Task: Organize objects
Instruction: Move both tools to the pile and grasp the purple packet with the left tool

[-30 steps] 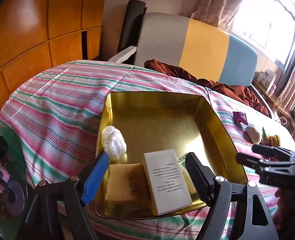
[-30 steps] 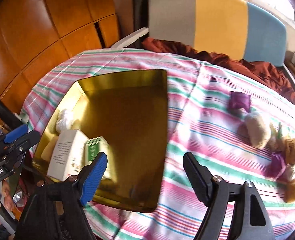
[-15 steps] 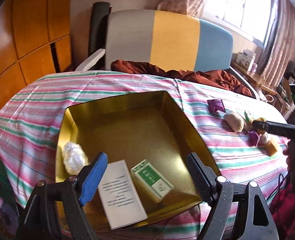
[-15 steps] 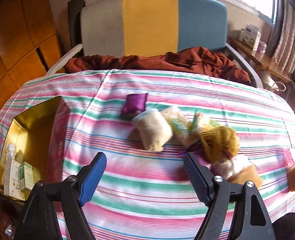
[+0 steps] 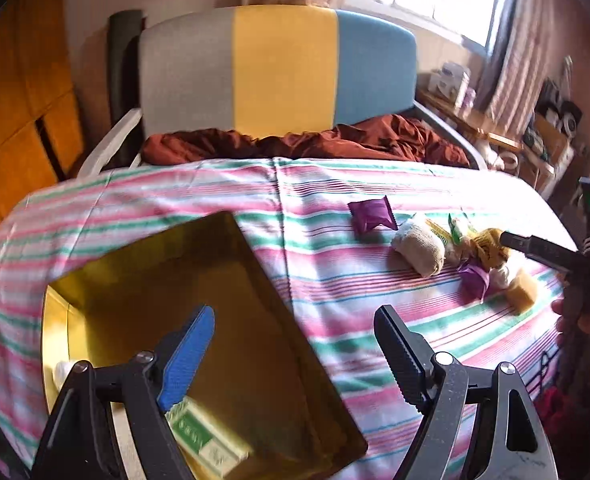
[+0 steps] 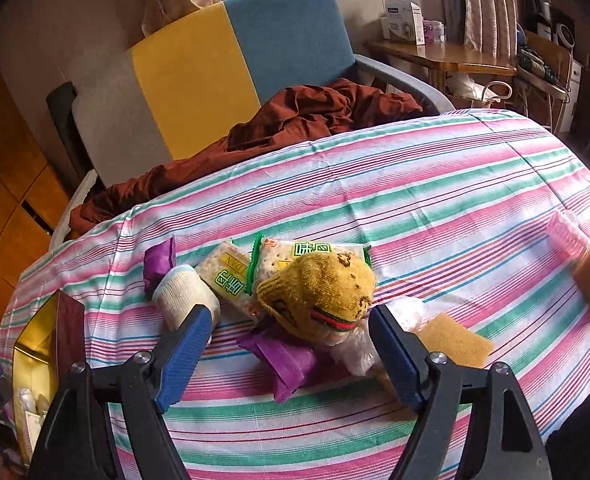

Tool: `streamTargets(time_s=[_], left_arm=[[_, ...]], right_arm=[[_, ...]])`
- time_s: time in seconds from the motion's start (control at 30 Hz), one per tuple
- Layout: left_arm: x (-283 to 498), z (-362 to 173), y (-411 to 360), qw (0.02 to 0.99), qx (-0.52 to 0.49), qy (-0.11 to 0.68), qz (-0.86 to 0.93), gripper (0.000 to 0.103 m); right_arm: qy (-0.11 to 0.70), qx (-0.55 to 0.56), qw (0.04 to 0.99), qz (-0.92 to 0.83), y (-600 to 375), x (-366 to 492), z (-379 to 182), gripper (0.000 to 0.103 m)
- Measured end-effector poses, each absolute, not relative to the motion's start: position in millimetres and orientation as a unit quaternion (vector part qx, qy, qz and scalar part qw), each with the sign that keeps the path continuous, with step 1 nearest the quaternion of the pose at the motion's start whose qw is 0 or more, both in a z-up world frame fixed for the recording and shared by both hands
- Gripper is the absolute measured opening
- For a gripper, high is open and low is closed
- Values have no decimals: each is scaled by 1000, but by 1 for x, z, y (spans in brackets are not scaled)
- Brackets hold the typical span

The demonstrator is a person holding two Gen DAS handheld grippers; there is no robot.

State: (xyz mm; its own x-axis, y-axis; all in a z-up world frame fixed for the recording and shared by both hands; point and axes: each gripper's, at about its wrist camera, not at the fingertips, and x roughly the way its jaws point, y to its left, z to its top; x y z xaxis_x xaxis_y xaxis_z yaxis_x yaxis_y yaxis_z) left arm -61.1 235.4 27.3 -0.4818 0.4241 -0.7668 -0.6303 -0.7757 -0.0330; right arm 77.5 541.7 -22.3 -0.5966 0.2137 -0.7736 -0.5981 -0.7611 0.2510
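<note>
While the gold tin holds only a few things, most of the clutter lies loose on the striped cloth.

Gold tin [image 5: 255, 272]: at the left of the table, open; a green-and-white box [image 5: 205, 440] and a white wad [image 5: 61, 370] lie inside, the rest of its floor bare as far as shown.

Left gripper [image 5: 295, 360]: above the tin's right wall, jaws wide apart, gripping nothing.

Purple packet [image 5: 373, 214]: on the cloth, well apart from the tin.

Cream sock roll [image 6: 185, 294]: just beside the cracker packs [image 6: 255, 268], touching them.

Yellow knit sock [image 6: 319, 290]: sits atop the pile, a second purple wrapper [image 6: 287, 356] under it.

Right gripper [image 6: 289, 352]: low over the pile, jaws wide, straddling the yellow sock and wrapper, not yet closed.

Sponges [image 6: 455, 340]: one beside the pile, another at the far right edge by a pink item [image 6: 565, 236].

Progress: I judge it early; a few pieces stowed, the pile and the outliers left.
</note>
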Motion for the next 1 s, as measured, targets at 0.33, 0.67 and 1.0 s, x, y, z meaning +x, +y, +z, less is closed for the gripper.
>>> streamTargets(time_s=[0.33, 0.67, 1.0], left_arm=[[-95, 4, 349, 362, -381, 291, 800, 103], [-136, -42, 420, 394, -351, 408, 745, 103], [-144, -67, 455, 458, -324, 434, 705, 89]], right_arm=[[262, -379, 199, 865, 535, 76, -19, 82], [260, -394, 168, 865, 527, 70, -22, 82], [265, -406, 164, 859, 529, 68, -28, 82]])
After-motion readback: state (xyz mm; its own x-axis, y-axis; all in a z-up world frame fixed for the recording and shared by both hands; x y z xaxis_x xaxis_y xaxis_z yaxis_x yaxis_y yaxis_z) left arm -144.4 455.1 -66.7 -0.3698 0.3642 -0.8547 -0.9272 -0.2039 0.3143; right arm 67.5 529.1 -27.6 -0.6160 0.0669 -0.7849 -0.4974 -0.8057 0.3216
